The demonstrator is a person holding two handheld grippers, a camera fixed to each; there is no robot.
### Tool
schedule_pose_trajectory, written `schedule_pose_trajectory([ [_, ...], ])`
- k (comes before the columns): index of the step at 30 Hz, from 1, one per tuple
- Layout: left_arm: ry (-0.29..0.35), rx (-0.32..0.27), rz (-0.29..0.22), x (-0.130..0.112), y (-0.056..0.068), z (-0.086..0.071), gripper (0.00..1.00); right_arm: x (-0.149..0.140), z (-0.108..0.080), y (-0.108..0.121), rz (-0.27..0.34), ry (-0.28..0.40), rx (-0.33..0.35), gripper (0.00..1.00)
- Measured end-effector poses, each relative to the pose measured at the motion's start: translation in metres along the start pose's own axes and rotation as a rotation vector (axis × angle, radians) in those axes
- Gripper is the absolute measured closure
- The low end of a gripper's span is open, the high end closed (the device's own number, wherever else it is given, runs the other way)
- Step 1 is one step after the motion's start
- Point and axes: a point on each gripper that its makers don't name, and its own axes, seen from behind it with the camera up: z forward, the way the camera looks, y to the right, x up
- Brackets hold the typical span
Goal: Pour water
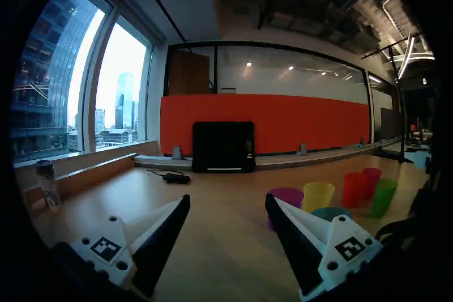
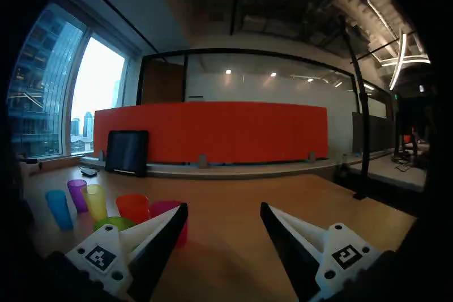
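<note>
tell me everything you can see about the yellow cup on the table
The translucent yellow plastic cup is a plain tumbler with no handle, wider at its open rim than at its base. It stands upright on the light wooden table in a cluster of coloured cups, between a purple plastic cup and a red plastic cup. Its lower edge is hidden behind a darker cup in front. Whether it touches its neighbours or holds any water cannot be told.
</note>
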Motion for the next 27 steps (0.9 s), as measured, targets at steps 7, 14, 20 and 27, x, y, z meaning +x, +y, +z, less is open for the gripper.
schedule_pose_trajectory([
  [7,0.000,0.000,0.000,0.0002,-0.0003,-0.0001,0.01,0.0003,0.0002,-0.0001,0.000,0.000,0.000,0.01],
  [14,0.000,0.000,0.000,0.0004,0.0002,0.0002,0.02,0.0002,0.0002,-0.0001,0.000,0.000,0.000,0.01],
  [20,0.000,0.000,0.000,0.0002,0.0004,-0.0002,0.01,0.0003,-0.0001,-0.0008,0.000,0.000,0.000,0.01],
  [27,0.000,0.000,0.000,-0.0003,0.0000,0.0000,0.01,0.0004,0.0000,-0.0006,0.000,0.000,0.000,0.01],
])
